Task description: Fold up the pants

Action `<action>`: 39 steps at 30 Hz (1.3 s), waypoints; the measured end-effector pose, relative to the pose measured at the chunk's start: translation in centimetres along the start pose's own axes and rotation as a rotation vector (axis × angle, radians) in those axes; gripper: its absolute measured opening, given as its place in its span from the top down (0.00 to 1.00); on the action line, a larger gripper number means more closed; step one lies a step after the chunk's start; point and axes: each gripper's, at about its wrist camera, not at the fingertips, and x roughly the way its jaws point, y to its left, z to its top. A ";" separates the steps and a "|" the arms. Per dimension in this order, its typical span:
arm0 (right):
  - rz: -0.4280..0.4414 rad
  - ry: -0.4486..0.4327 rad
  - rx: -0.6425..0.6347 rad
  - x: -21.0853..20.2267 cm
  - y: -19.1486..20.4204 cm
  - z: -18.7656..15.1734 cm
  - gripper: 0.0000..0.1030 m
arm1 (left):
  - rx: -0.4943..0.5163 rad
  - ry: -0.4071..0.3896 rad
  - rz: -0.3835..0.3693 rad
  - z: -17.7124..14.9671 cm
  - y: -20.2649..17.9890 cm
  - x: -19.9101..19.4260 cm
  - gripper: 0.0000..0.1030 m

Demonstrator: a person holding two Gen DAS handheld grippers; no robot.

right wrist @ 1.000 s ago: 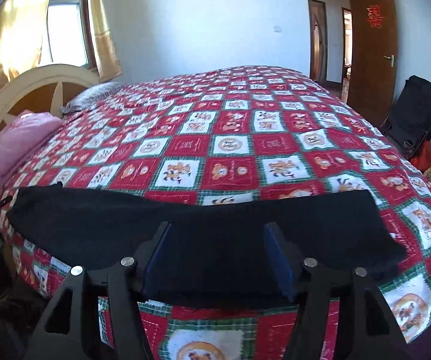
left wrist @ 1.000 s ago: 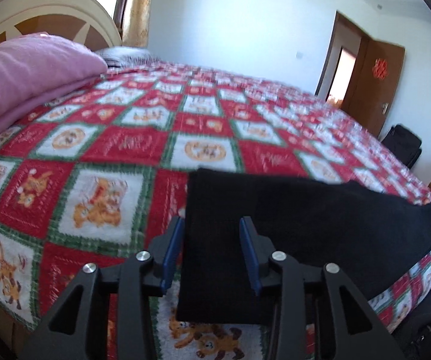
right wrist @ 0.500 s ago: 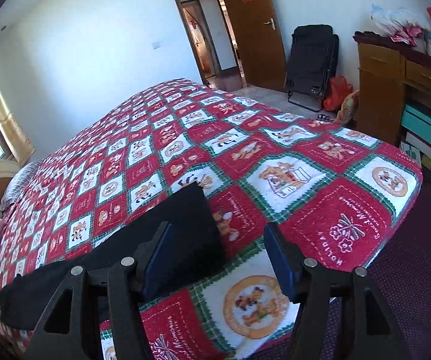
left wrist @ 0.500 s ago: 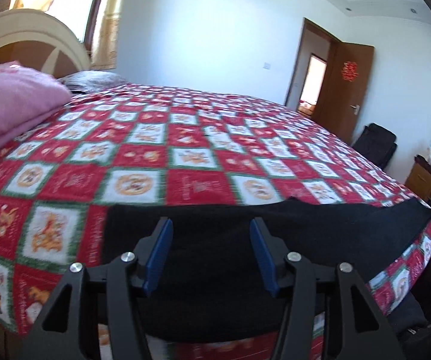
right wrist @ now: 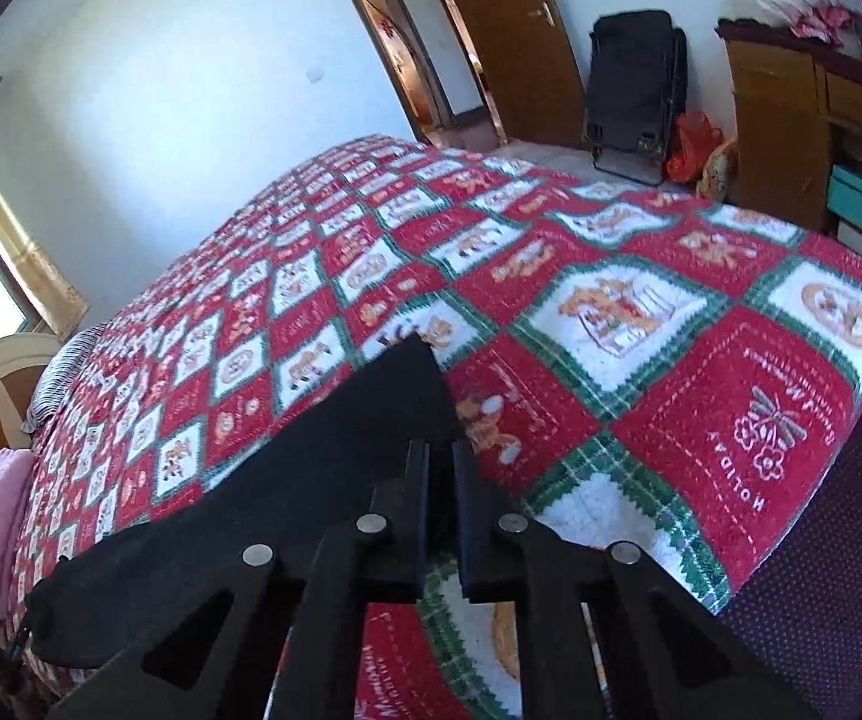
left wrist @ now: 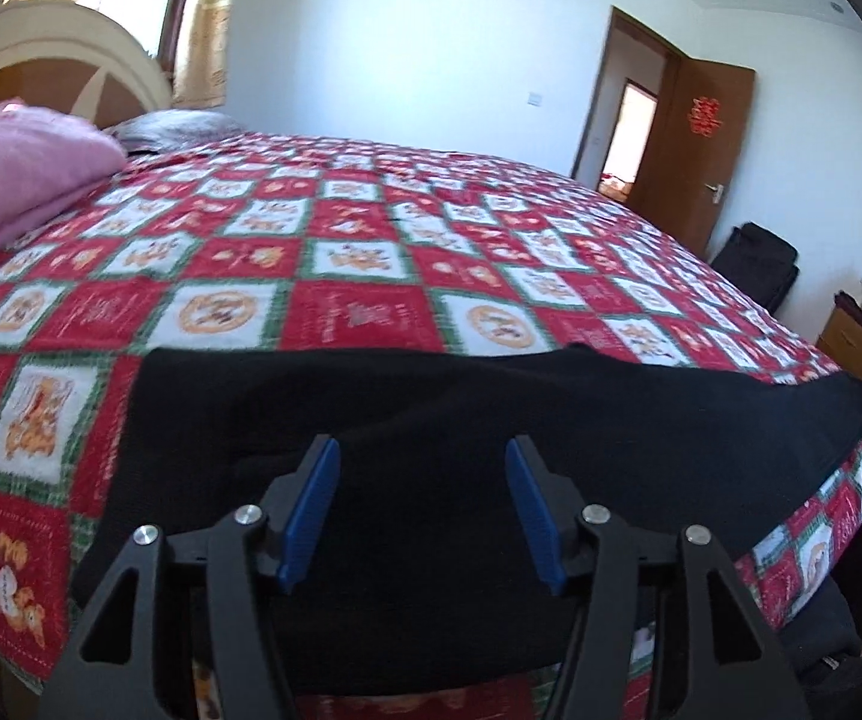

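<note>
While both claws sit at the near bed edge, items log as follows. Pants [left wrist: 491, 420]: black, laid flat in a long band along the near side of the bed [left wrist: 371, 276], on a red/green/white checked blanket [right wrist: 641, 312] w/ cartoon squares. Left claw [left wrist: 422, 510]: released, blue pads [left wrist: 311, 510] spread wide, hovering over the pants' near portion; contact w/ cloth not clear. Right claw [right wrist: 440, 468]: clenched, fingers nearly together at the pointed end of the pants; whether cloth is pinched between them can't be told. Pink folded bedding [left wrist: 17, 180]: head end of bed, beside cream headboard [left wrist: 71, 54], well apart from pants. Grey striped pillow [left wrist: 173, 126]: next to it. Brown door [left wrist: 701, 144] w/ red ornament: far wall. Black folded chair [right wrist: 635, 90]: leans by door. Wooden cabinet [right wrist: 791, 120]: right side of room.
</note>
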 end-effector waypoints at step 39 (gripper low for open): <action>0.509 0.275 -0.451 7.7 32.5 -6.8 0.81 | -0.092 -0.028 0.136 -2.4 6.7 -0.2 0.18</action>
